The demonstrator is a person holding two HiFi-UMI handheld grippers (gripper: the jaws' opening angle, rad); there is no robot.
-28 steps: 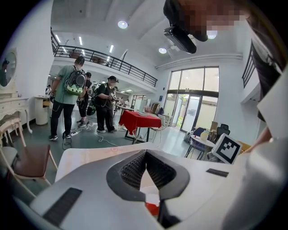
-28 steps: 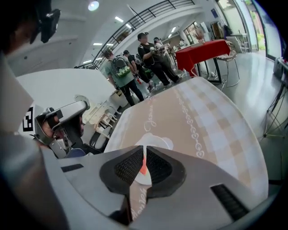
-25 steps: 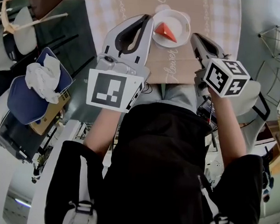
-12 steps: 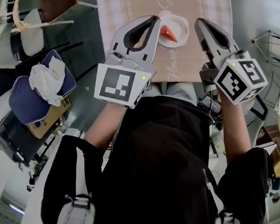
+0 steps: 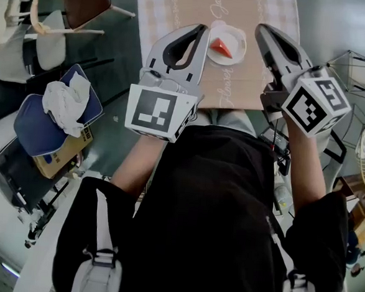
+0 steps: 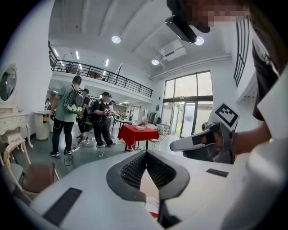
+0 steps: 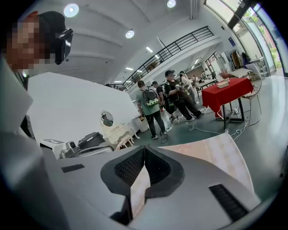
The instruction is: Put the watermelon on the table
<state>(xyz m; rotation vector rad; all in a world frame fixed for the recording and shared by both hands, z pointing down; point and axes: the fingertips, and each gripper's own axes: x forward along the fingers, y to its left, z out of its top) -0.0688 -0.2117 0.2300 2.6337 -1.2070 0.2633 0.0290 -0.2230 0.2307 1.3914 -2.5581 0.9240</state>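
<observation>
A red watermelon slice [image 5: 222, 48] lies on a small white plate [image 5: 238, 39] near the front edge of the table [image 5: 180, 1], which has a checked cloth and a brown runner. My left gripper [image 5: 201, 32] hangs above the table just left of the plate, its jaws closed and empty. My right gripper [image 5: 263, 30] is held up right of the plate, also shut with nothing in it. In the left gripper view the tips [image 6: 145, 153] meet, and a bit of the red slice [image 6: 154, 214] shows below them. The right gripper view shows shut jaws [image 7: 144, 148] over the runner.
A blue padded chair [image 5: 28, 122] with a white cloth [image 5: 66, 100] and a cardboard box [image 5: 60, 155] stand at the left. Wooden chairs [image 5: 80, 4] are at the far left. A wire basket [image 5: 356, 70] is at the right. Several people [image 6: 67, 117] stand far off near a red-draped table [image 6: 139, 133].
Both grippers have risen toward the camera, the right one more, and now look larger against the table. The plate and slice have not moved on the table.
</observation>
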